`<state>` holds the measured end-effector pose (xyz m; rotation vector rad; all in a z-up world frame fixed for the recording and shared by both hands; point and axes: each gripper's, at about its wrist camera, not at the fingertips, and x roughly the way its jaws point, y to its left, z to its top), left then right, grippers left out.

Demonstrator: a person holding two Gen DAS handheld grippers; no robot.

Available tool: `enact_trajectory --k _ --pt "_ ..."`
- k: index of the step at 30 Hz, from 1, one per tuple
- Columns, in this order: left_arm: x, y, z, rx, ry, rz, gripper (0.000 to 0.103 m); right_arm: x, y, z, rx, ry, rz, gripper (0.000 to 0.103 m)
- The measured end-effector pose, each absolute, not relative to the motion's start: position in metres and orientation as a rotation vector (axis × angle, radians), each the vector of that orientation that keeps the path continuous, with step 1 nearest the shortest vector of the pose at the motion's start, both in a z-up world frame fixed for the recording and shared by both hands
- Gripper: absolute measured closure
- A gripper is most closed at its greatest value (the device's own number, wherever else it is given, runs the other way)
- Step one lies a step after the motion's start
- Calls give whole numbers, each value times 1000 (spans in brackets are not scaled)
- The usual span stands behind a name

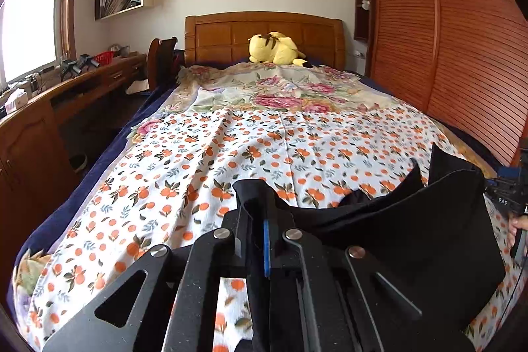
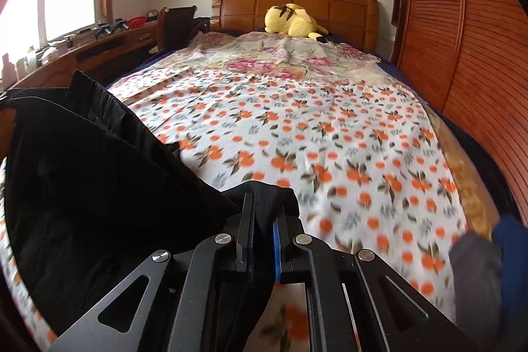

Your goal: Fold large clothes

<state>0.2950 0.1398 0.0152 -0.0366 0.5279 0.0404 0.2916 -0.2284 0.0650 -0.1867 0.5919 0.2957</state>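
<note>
Both tools are clamped on the same black garment [image 1: 412, 220], which hangs slack between them above the foot of the bed [image 1: 49, 220], over the orange-print sheet [image 1: 264, 147]. The left hand-held gripper [image 1: 260, 220] pinches one corner of the cloth tight between its pads, and the right hand-held gripper [image 2: 264, 220] does the same at the other corner, a small tuft of fabric bunched above its closed jaws. The likeliest trouble is that the cloth lands creased or doubled: the span between the two corners sags and already shows loose flaps, so laying it down without first drawing it taut would trap folds underneath. A thin pinch near a hem could also slip free if the hands pull apart too hard. The right view is smeared on the near sheet, so fine detail there cannot be read. The left view alone shows the other tool's body and some fingers [image 1: 518, 226] at its right edge; the right view alone shows a grey and blue bundle [image 2: 478, 279] lying on the bed's near right corner. Both show the yellow plush toy [image 2: 293, 18] by the headboard, well apart from the garment.
</note>
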Motion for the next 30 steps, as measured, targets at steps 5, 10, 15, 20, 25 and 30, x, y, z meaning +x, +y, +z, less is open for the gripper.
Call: enact_trajectory --k 5,10,15,20,25,30 --pt "313 140 3 -37 546 32 98 337 -206 46 -207 630 252 95" --pt "302 136 -4 -22 533 13 55 378 -184 14 -201 716 211 95" --pt "284 129 3 9 494 -19 22 392 -171 0 -174 757 198 94" --pt "273 125 -2 31 503 -36 22 401 -167 15 -156 758 202 83" --pt "266 117 -7 29 524 -65 22 406 -186 37 -137 703 193 52" --pt "255 107 -9 -7 531 -109 22 410 -187 23 -153 791 212 51"
